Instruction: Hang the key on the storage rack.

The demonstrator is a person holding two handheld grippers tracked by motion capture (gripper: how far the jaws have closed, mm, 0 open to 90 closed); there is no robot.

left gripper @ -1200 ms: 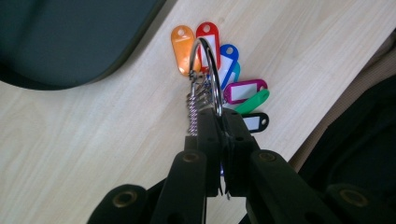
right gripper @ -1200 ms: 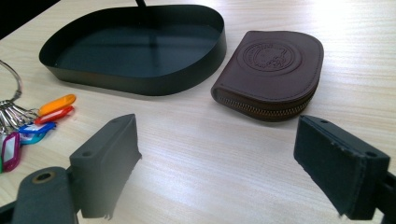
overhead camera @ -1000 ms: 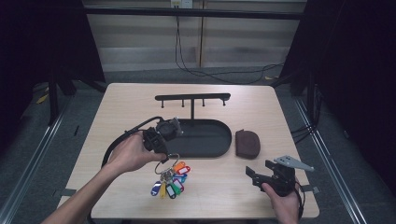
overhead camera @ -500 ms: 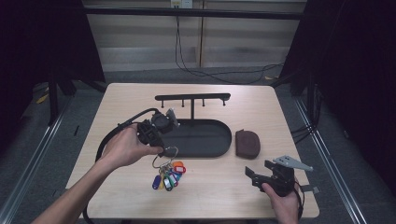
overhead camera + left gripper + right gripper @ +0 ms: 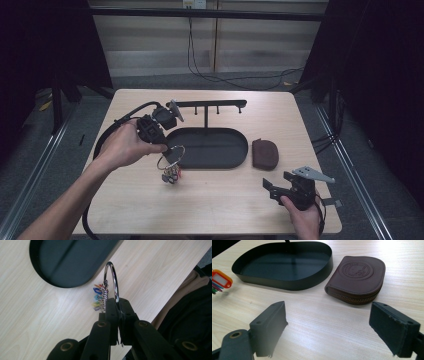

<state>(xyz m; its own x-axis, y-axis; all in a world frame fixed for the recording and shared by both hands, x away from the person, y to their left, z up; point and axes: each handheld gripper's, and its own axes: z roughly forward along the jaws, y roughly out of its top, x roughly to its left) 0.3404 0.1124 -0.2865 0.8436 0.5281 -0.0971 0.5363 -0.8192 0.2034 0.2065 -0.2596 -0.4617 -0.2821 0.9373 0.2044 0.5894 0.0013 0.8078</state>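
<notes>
The left gripper's [image 5: 117, 315] fingers are pinched tight on the metal key ring [image 5: 112, 281], which stands up out of their tips. A bunch of coloured key tags [image 5: 98, 298] hangs from the ring, clear of the desk [image 5: 225, 200]. In the high view the ring [image 5: 172, 154] hangs just beside the near-left rim of the black oval tray [image 5: 240, 160], and the tags [image 5: 171, 175] dangle below it, over the desk in front of the tray. The right gripper [image 5: 328, 327] has its fingers spread wide with nothing between them, resting low near the desk, well apart from the tray on its near right. A brown zipped pouch [image 5: 358, 278] lies just beside the tray's right end. From the tray rises a black hook stand [image 5: 207, 106].
</notes>
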